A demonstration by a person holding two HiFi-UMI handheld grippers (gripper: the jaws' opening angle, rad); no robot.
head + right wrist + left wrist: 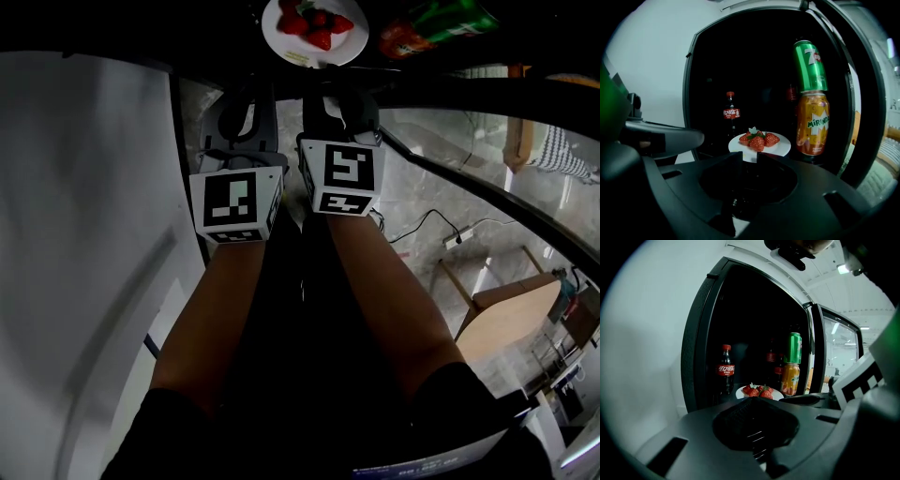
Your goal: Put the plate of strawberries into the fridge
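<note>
Since the plate of strawberries (780, 146) already lies inside the open fridge (696, 348), between the cola bottle (730, 117) and the Mirinda can (813, 124), the step in hand looks like the letting go. The right gripper (747, 157) has its jaws narrow on the plate's near rim, and the white edge shows in the slit between them. The left gripper (752, 400) has its jaws together on nothing and hangs just beside it at the fridge mouth.

To do this well, I judge, the plate should rest flat on its whole base before the jaws part. The jaws should then open only a little and draw straight back, level, so the rim is neither lifted nor dragged and no berry rolls. The Mirinda can stands near the plate's right side with a 7up can (811, 65) upright on top of it, a stack that a nudge could topple.

Counted: one plate; four strawberries (758, 140) that I can make out, heaped under a leaf; one cola bottle in front; seemingly two more dark bottles (771, 357) behind; two cans; two grippers.
</note>
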